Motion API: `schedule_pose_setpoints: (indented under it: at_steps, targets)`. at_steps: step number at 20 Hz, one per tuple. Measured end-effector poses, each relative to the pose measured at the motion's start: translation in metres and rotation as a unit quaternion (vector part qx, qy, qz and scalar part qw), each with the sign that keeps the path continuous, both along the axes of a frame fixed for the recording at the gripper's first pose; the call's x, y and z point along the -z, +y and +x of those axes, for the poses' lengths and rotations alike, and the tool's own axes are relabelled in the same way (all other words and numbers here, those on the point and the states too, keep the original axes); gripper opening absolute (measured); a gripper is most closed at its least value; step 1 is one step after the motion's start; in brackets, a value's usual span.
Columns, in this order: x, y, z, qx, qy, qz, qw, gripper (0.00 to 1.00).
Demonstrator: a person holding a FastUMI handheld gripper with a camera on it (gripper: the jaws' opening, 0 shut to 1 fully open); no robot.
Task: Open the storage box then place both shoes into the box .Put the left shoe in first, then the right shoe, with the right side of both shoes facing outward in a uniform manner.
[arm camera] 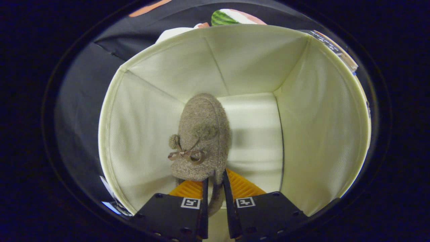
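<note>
Shoe [203,134] blocks box [322,111] left half ahead of claw [214,183]; right half open to floor.

Light falls evenly and fairly brightly into the cream box [312,134], whose pale walls bounce it around with no glare. The far wall and right wall look brightest; the left wall is a shade dimmer. The fuzzy grey-brown shoe [201,141] throws a soft shadow to its right onto the box floor, so the light seems to come from the left and above. The shoe's nap and bow are sharp. The black fingers [215,198], pinched on the shoe's heel edge, are dark and slightly soft. Fisheye bending curves the box rim strongly, and the surroundings beyond it fall dim.
</note>
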State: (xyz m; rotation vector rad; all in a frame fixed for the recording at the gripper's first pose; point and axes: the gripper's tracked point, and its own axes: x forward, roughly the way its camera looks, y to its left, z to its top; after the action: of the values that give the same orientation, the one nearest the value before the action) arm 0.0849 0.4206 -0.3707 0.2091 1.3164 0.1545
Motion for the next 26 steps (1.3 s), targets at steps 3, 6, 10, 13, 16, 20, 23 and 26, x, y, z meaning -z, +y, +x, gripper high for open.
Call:
schedule_pose_setpoints:
  at_steps: [3,6,10,13,16,20,23,26]
  targets:
    - [-0.035,0.003,-0.012,-0.03,-0.011,0.042,0.999,0.55]
    - [-0.073,-0.008,-0.027,-0.08,-0.04,0.063,0.994,0.8]
    - [-0.123,-0.036,-0.043,-0.108,-0.068,0.097,0.987,0.95]
    - [-0.154,-0.08,-0.045,-0.11,-0.092,0.107,0.984,0.95]
    - [-0.161,-0.144,-0.031,-0.095,-0.117,0.097,0.984,0.95]
    - [-0.153,-0.25,-0.002,-0.042,-0.134,0.067,0.988,0.96]
    - [-0.121,-0.336,0.024,-0.005,-0.138,0.018,0.99,0.96]
    - [-0.08,-0.414,0.038,0.025,-0.109,-0.047,0.993,0.97]
